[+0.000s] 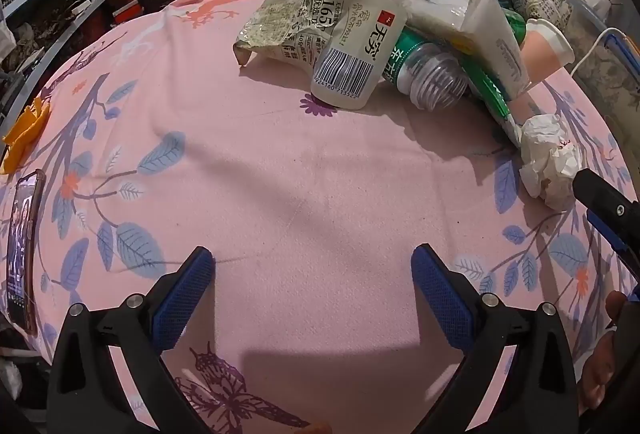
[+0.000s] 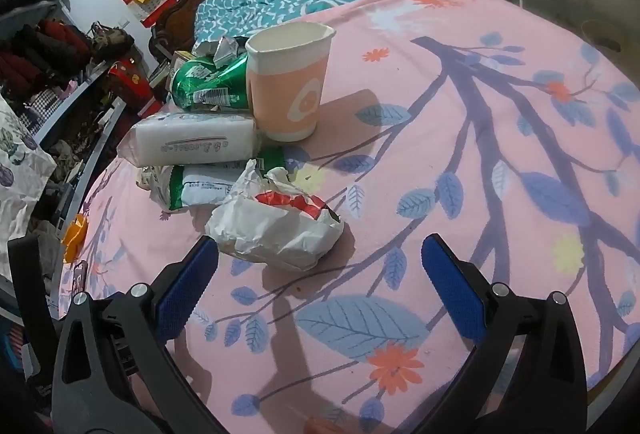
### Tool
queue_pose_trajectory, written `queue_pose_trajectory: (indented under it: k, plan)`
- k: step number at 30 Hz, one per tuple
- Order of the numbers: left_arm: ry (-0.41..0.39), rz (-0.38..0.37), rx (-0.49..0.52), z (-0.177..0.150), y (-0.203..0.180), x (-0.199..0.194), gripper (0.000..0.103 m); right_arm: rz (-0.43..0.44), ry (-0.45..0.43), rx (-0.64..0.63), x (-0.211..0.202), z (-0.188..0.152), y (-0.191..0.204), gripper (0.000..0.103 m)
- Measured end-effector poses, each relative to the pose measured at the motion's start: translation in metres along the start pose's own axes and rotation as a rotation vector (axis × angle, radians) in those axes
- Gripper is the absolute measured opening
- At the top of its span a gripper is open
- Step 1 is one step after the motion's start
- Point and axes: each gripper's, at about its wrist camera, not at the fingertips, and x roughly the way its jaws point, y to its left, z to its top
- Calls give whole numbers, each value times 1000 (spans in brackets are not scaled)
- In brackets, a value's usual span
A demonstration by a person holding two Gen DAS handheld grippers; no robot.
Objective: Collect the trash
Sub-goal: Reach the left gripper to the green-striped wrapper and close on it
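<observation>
Crumpled paper wad (image 2: 276, 222) on pink bedsheet (image 2: 460, 162), just ahead of right tongs (image 2: 320, 276) | both tongs (image 1: 312, 284) wide open, empty | we judge it light, crushable; pinch across middle.

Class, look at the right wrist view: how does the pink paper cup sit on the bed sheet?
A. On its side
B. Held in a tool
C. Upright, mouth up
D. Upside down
C: the pink paper cup stands on its base on the bed sheet, open rim up.
</observation>
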Motion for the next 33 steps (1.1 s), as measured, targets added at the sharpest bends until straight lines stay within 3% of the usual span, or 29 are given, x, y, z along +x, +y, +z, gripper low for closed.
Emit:
queue_pose_trajectory:
  k: [7, 15, 19, 22, 26, 29, 33]
  plan:
    - [-1, 0, -1, 0, 0, 0, 96, 3, -11, -1, -6, 3, 4, 100]
    - [-1, -1, 0, 1, 1, 1, 95, -22, -103, -10, -27, 8, -3, 100]
    - [-2, -23, 15, 3, 3, 0, 94, -4, -48, 27, -22, 8, -16, 98]
    - [-44, -65, -10, 11, 14, -10, 94, -4, -52, -38, -27, 8, -13, 89]
    - [-144, -128, -25, 29, 22, -35, 94, 6, -70, -137, -31, 10, -8, 68]
    - [-158, -238, -23, 46, 16, -45, 91, 41, -47, -217, -28, 10, 1, 66]
    - [-108, -354, 26, 59, -10, -41, 74, 67, -8, -325, -20, 7, 15, 67]
